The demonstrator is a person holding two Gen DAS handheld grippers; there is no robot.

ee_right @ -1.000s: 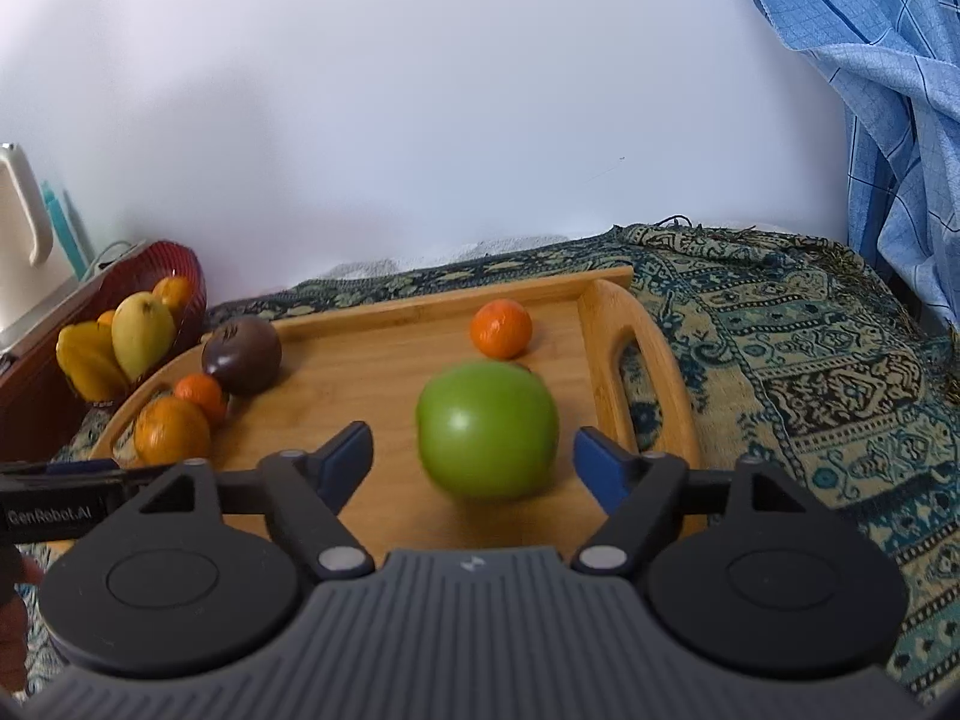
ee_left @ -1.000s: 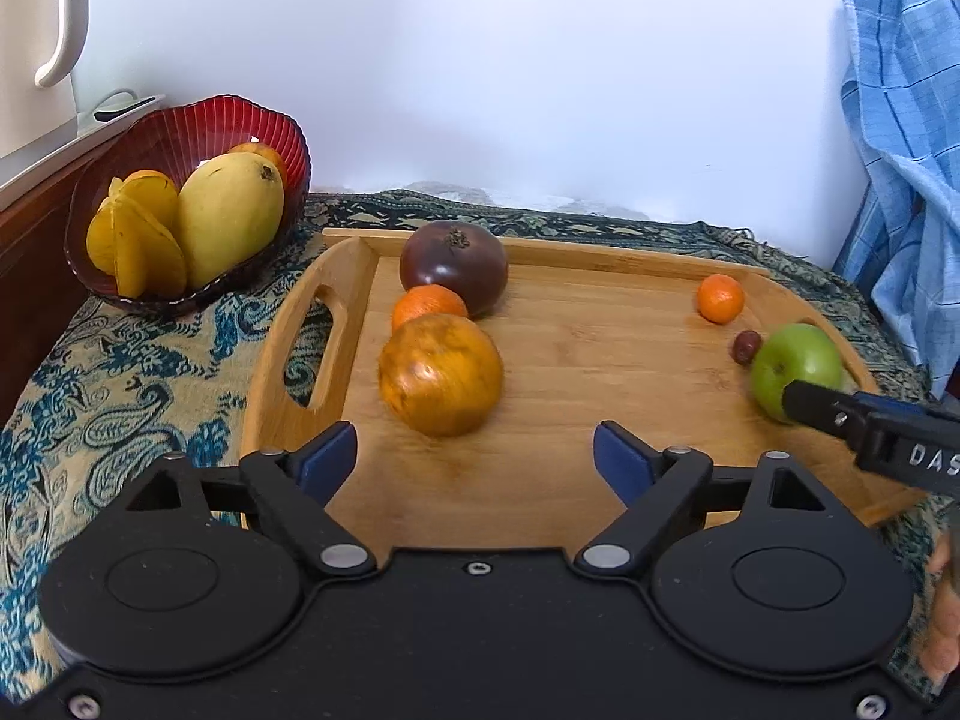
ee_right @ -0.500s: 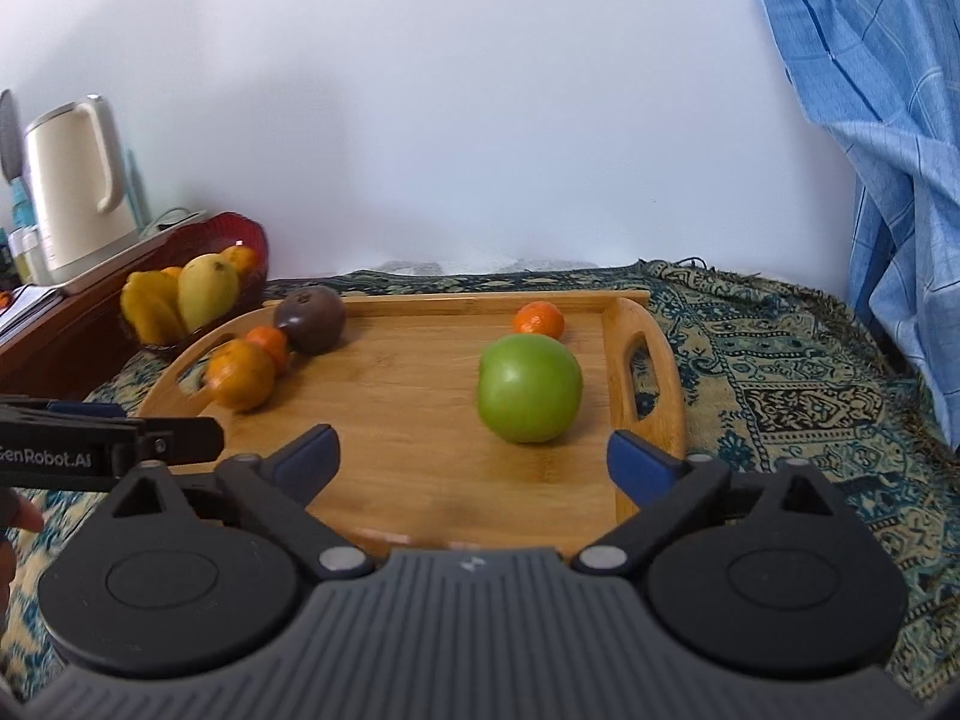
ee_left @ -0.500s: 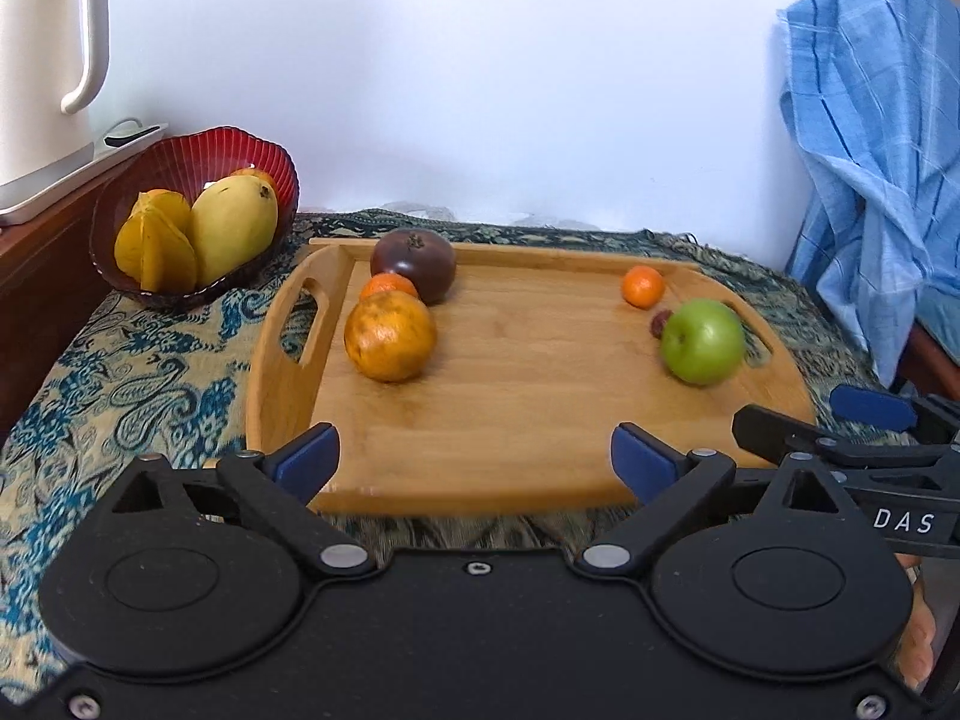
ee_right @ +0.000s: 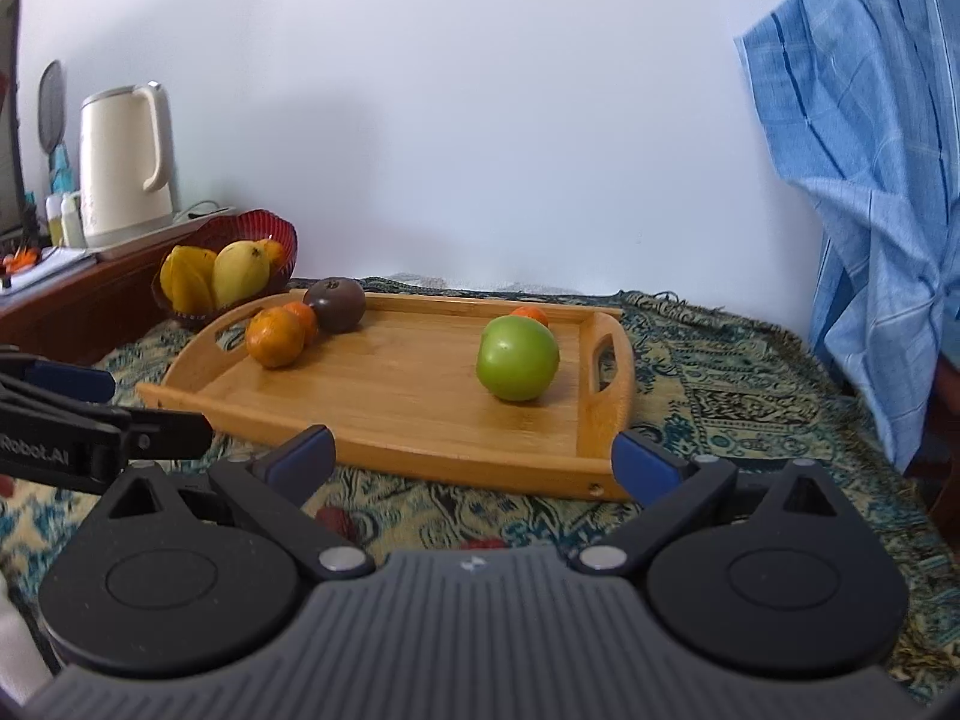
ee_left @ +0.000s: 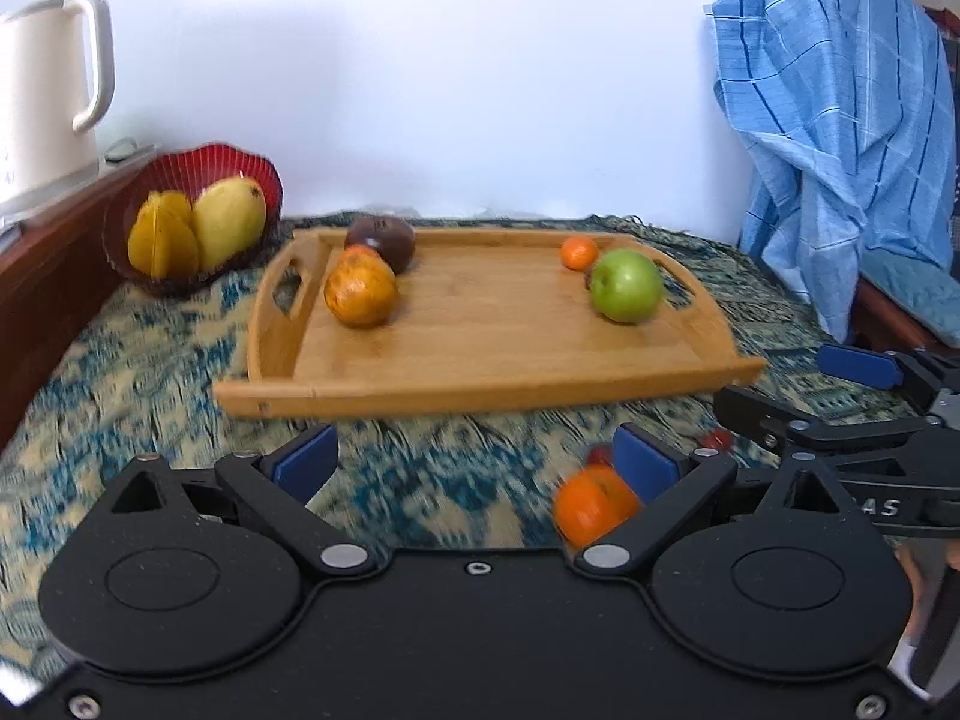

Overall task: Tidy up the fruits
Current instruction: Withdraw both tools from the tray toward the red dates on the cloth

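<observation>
Loose orange sits on the cloth short of the wooden tray, right against the left hand-held gripper's right finger, so that one's nearer; both it and the right hand-held gripper are spread wide, holding nothing.

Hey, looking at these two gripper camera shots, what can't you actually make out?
- Small dark fruit, left wrist view: mostly hidden behind the apple; kind unclear.
- Orange fruit on the cloth, left wrist view: motion-blurred, partly behind the left hand-held gripper finger.
- Red bits on the cloth, right wrist view: partly covered by the right hand-held gripper; too small to identify.
- Kettle, left wrist view: cut off by the left edge.
</observation>
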